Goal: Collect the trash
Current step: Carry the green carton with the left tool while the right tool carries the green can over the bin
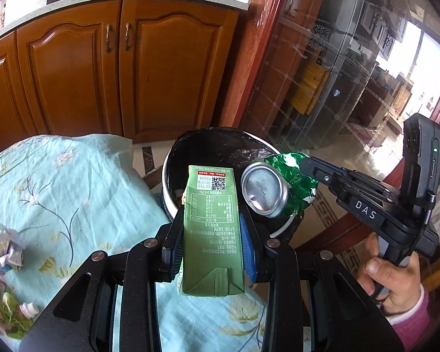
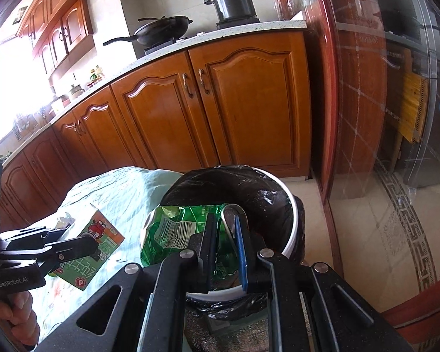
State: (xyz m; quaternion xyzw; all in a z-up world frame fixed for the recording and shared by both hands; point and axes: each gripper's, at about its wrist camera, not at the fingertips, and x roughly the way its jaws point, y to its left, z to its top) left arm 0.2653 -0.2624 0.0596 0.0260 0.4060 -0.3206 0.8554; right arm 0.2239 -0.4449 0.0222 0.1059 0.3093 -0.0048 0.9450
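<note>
My left gripper (image 1: pixel 209 223) is shut on a green drink carton (image 1: pixel 211 228) and holds it at the near rim of the white trash bin (image 1: pixel 281 228) lined with a black bag (image 1: pixel 214 146). My right gripper (image 2: pixel 226 234) is shut on a crushed green can (image 2: pixel 176 228) over the bin's opening. In the left wrist view the can's silver bottom (image 1: pixel 264 189) faces me, with the right gripper (image 1: pixel 303 165) behind it. In the right wrist view the left gripper (image 2: pixel 82 243) holds the carton (image 2: pixel 96 249) left of the bin (image 2: pixel 290 199).
A table with a light-blue floral cloth (image 1: pixel 58 182) lies left of the bin. Crumpled paper (image 1: pixel 6 252) and more wrappers (image 1: pixel 6 308) lie on it at the left. Wooden kitchen cabinets (image 1: pixel 102 67) stand behind. A glass door (image 1: pixel 352 73) is at the right.
</note>
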